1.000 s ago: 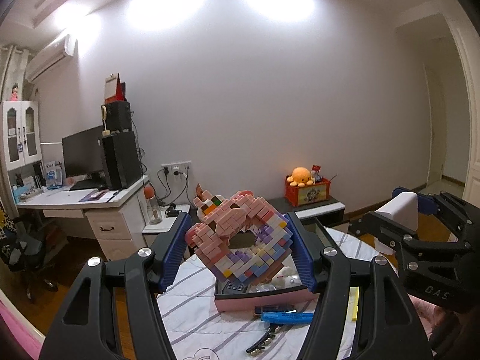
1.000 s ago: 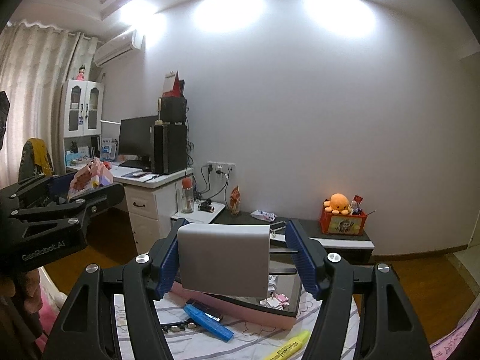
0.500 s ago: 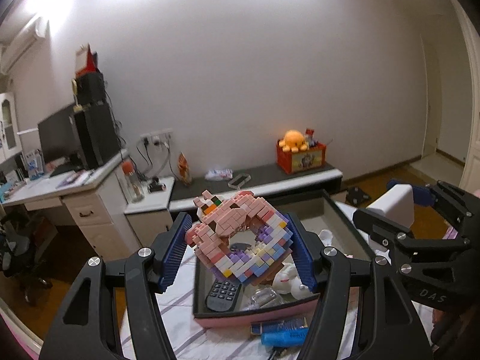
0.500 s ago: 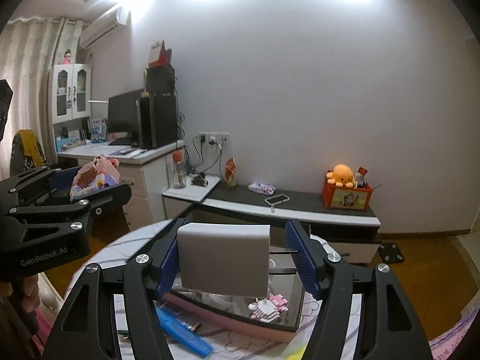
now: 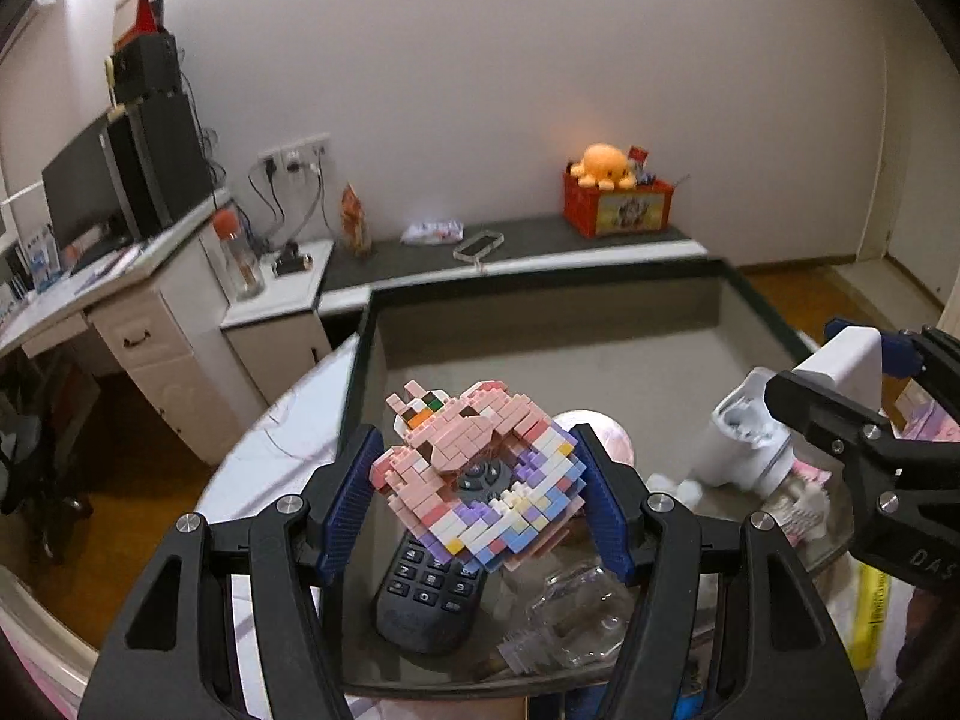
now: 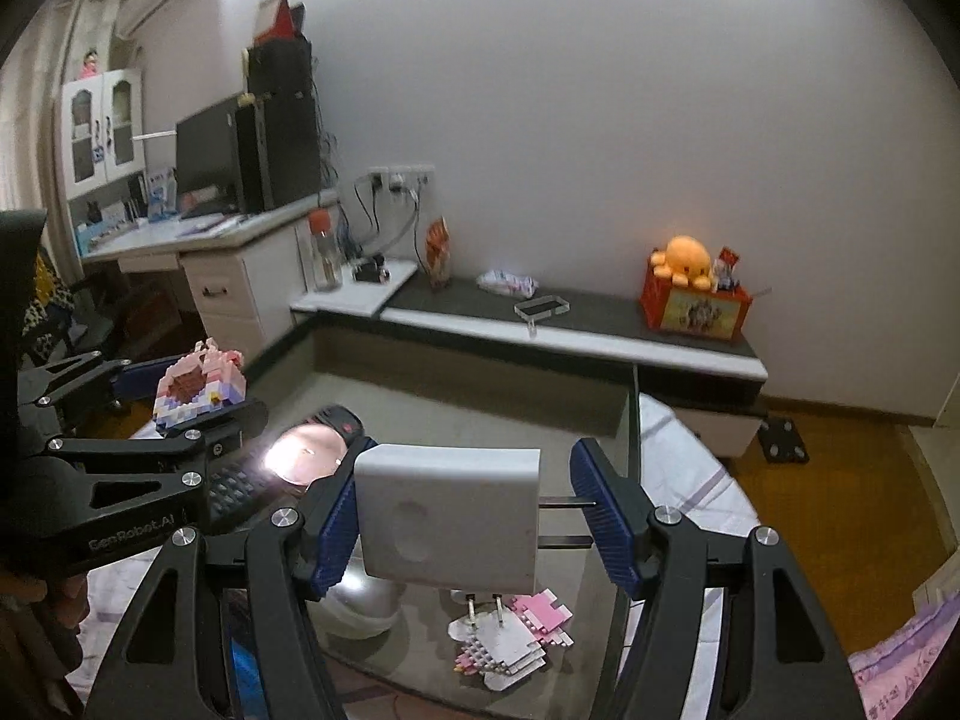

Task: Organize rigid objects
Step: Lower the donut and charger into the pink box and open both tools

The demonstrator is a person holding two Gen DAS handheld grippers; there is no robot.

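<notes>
Pink brick figure (image 5: pixel 480 468): a pink, white and lilac block model, tilted, clamped between the blue pads of the left gripper (image 5: pixel 477 504) and held above the open box (image 5: pixel 600 294). The left wrist view shows it from the front; the right wrist view shows only its side (image 6: pixel 201 387), off to the left of the right gripper (image 6: pixel 474 519).

White charger (image 6: pixel 450 516): a flat white block, pressed against the right gripper's left pad, with a gap between its other edge and the right pad; whether it is firmly pinched cannot be told. Two metal prongs point downward beneath it, seen only in the right wrist view. The left wrist view shows it as a white slab (image 5: pixel 849 360) to the right of the left gripper.

Box contents, below the left gripper: a black remote control (image 5: pixel 432 588), a clear plastic piece (image 5: pixel 576 606) and a white cylindrical object (image 5: pixel 741 450). Below the right gripper, a second small pink-and-white brick figure (image 6: pixel 510 636) lies on the box floor.

Beyond both grippers: a low cabinet (image 6: pixel 570 324) bearing an orange plush octopus (image 6: pixel 684 261) on a red crate (image 6: pixel 696 306).
</notes>
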